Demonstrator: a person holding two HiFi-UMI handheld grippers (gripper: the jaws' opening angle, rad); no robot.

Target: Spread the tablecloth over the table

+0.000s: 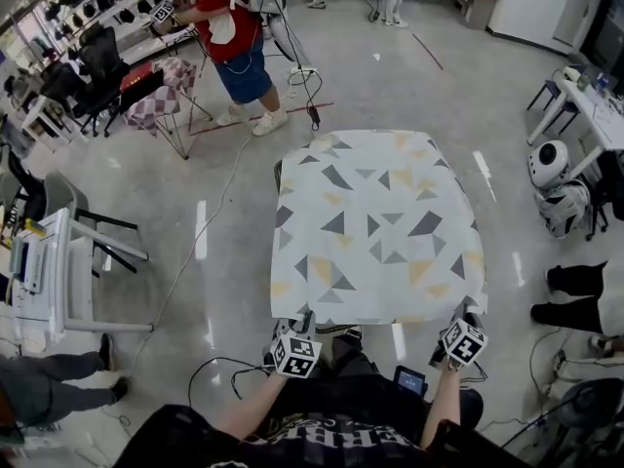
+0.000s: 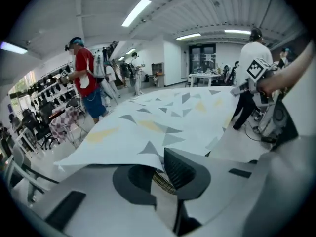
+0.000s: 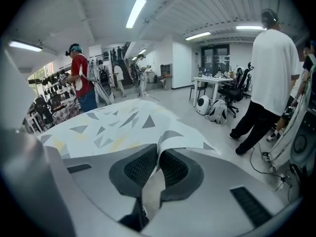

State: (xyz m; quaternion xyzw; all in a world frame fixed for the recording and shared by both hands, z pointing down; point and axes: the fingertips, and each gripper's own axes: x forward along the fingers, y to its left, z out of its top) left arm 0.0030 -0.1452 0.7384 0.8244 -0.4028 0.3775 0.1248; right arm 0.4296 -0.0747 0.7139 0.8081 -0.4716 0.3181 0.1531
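A white tablecloth with grey and yellow triangles lies spread over the table in the middle of the head view and hides the top. My left gripper is at its near left corner, my right gripper at its near right corner. In the left gripper view the tablecloth stretches away and its near edge runs down between the pads of the left gripper. In the right gripper view a fold of the tablecloth is pinched between the ribbed pads of the right gripper.
A person in a red shirt stands beyond the table's far left, by a chair with a checked cover. A white cart is at the left, a white robot at the right. A person in white stands close on the right. Cables cross the floor.
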